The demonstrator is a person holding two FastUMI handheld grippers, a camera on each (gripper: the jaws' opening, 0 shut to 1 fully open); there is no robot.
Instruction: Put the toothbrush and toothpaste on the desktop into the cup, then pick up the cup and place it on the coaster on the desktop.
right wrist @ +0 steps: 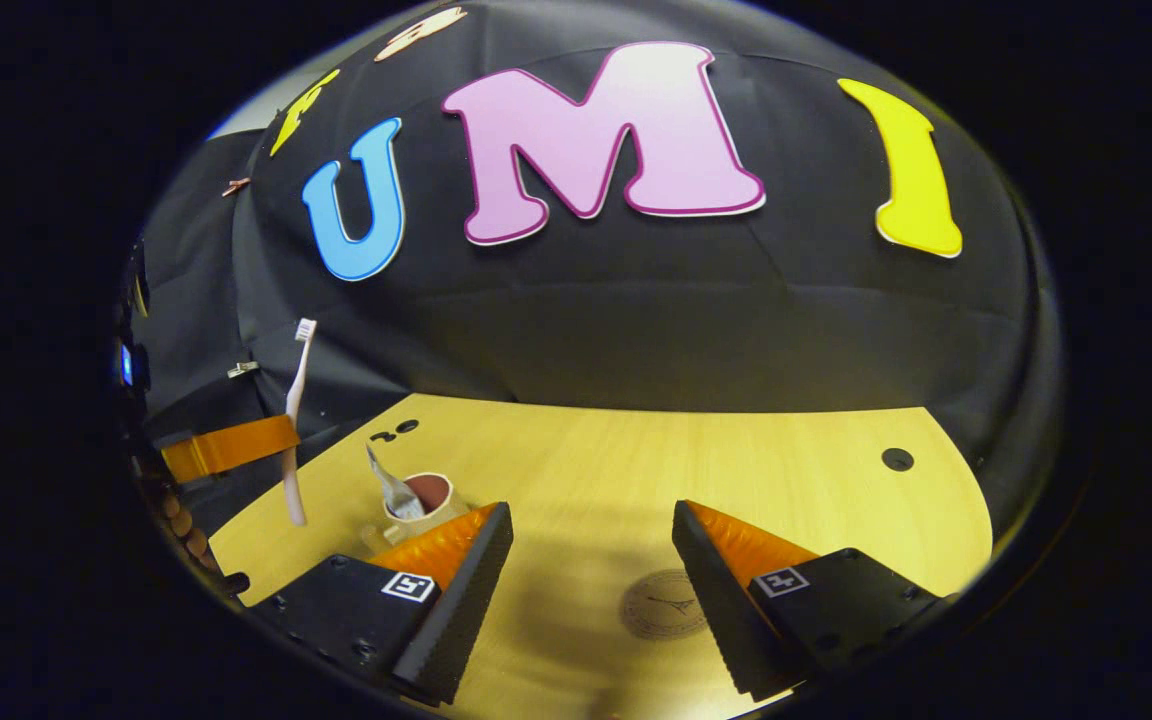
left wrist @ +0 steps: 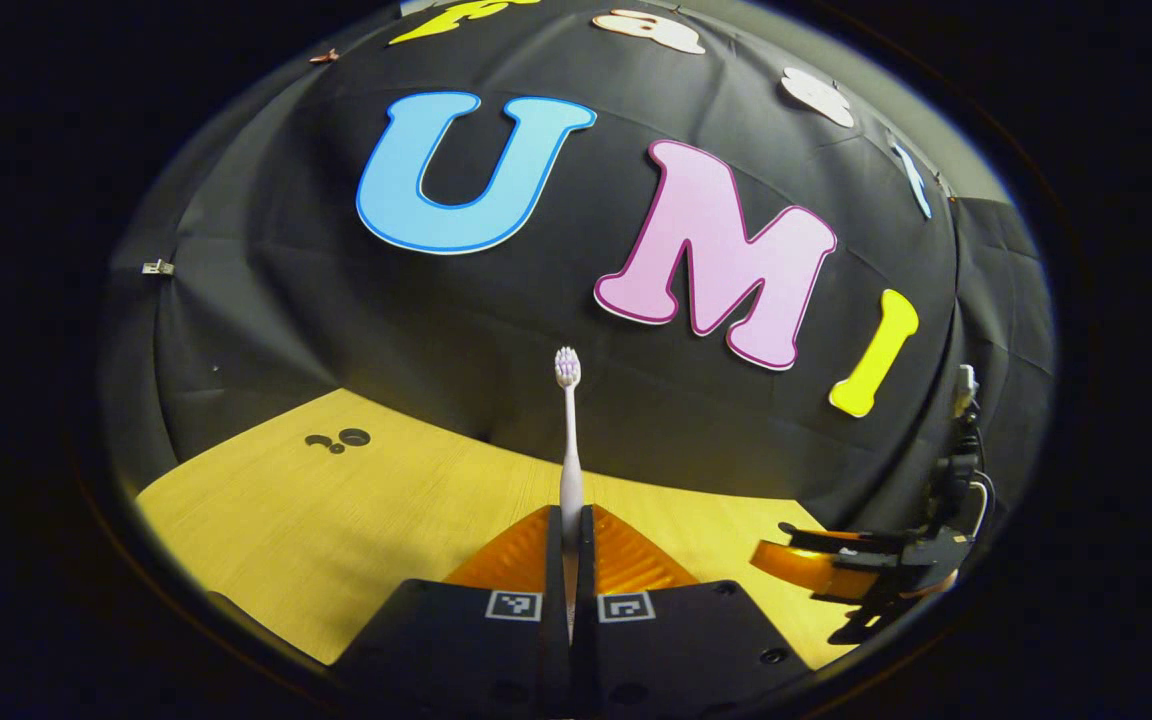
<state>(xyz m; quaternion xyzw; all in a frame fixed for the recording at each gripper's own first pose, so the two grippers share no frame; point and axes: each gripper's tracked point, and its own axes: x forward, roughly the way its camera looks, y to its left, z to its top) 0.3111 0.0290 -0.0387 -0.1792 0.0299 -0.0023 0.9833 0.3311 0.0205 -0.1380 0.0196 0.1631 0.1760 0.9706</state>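
Here, in the left gripper view, the left gripper [left wrist: 570, 560] is clamped on the toothbrush [left wrist: 569, 440], held upright above the desktop [left wrist: 336, 520]. In the right gripper view, the right gripper [right wrist: 591, 560] gapes wide above the coaster [right wrist: 664, 604]; far left, the cup [right wrist: 428, 503] holds the toothpaste [right wrist: 391, 488].

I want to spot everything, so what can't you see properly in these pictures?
- Toothbrush handle end: left gripper view, hidden between the left tongs.
- Cup base: right gripper view, hidden behind a finger of the right tongs.
- Coaster print: right gripper view, too small and faint.
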